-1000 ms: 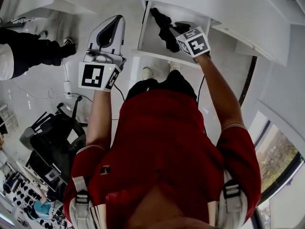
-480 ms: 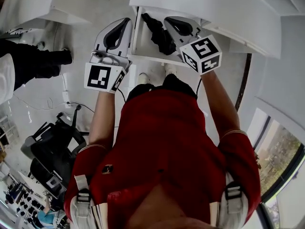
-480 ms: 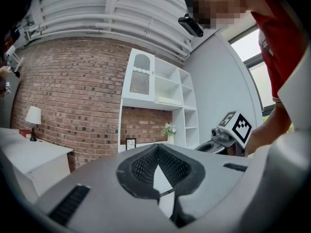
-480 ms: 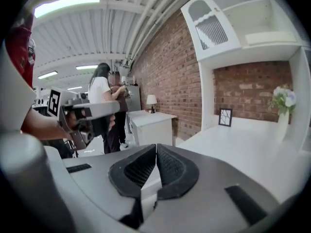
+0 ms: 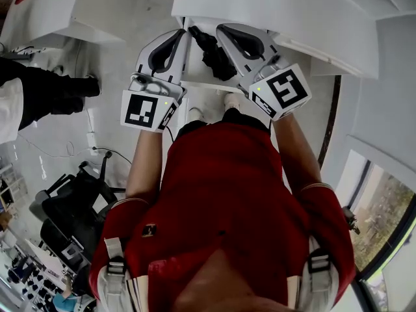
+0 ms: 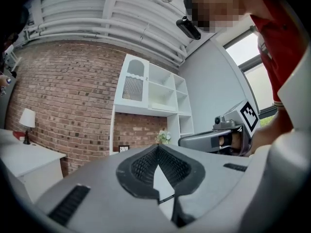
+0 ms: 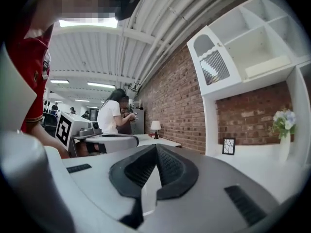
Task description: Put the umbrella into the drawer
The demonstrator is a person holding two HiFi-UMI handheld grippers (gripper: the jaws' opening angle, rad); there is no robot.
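Note:
The black folded umbrella point(image 5: 211, 49) lies in the open white drawer point(image 5: 198, 81), seen in the head view between my two raised grippers. My left gripper point(image 5: 180, 34) hangs above the drawer's left side, shut and empty. My right gripper point(image 5: 224, 30) hangs above its right side, also shut with nothing in it, clear of the umbrella. In the left gripper view the left gripper point(image 6: 156, 148) has its pads meeting at the tip. In the right gripper view the right gripper point(image 7: 155, 147) looks the same. Both grippers point level at the room.
The white cabinet top point(image 5: 279, 12) juts over the drawer. A person in black point(image 5: 39, 90) stands at the left and a black chair point(image 5: 71, 200) sits behind me. A white shelf unit point(image 6: 150, 89) stands on the brick wall, and people point(image 7: 114, 115) stand far off.
My right gripper has risen out of the drawer and swung level, leaving the umbrella lying inside. My left gripper has drifted up toward the drawer's left edge.

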